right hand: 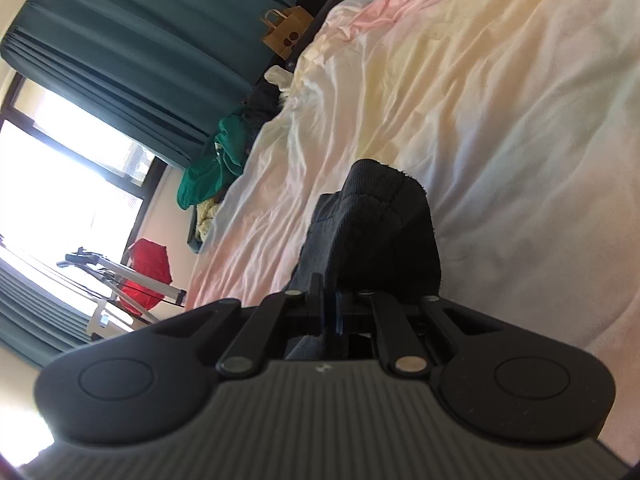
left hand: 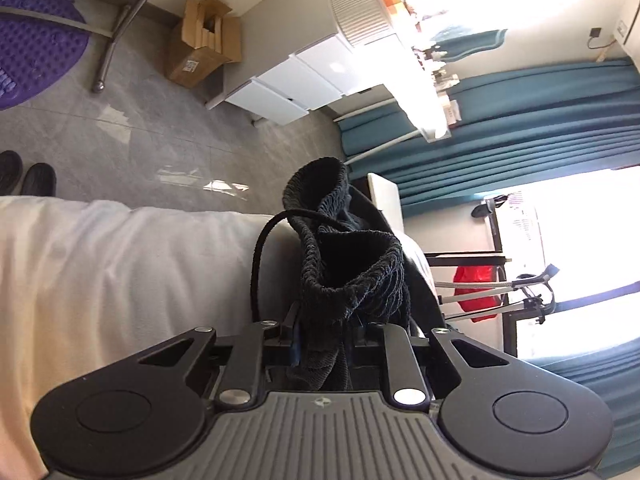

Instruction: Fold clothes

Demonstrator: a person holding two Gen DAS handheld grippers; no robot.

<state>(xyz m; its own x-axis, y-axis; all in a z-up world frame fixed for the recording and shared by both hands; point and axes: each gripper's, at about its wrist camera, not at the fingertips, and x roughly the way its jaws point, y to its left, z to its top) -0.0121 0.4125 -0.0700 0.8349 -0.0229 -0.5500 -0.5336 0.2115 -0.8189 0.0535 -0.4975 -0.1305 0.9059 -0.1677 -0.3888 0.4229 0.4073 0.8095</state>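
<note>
A black garment with a ribbed elastic waistband [left hand: 340, 256] and a thin black drawstring [left hand: 260, 248] hangs bunched up in front of the left wrist camera. My left gripper [left hand: 326, 330] is shut on that waistband, lifted over the edge of the bed [left hand: 120, 264]. In the right wrist view the same black garment [right hand: 380, 224] stands up from between the fingers, ribbed band on top. My right gripper [right hand: 330, 312] is shut on its fabric, low over the pale sheet [right hand: 500, 100].
Grey tiled floor [left hand: 160, 136] lies beyond the bed edge, with a cardboard box [left hand: 204, 44], white drawers [left hand: 296, 80] and dark shoes [left hand: 24, 178]. Teal curtains [left hand: 520, 120] and a bright window are on the right. A pile of green and dark clothes [right hand: 220, 160] and a paper bag [right hand: 286, 34] lie beside the bed.
</note>
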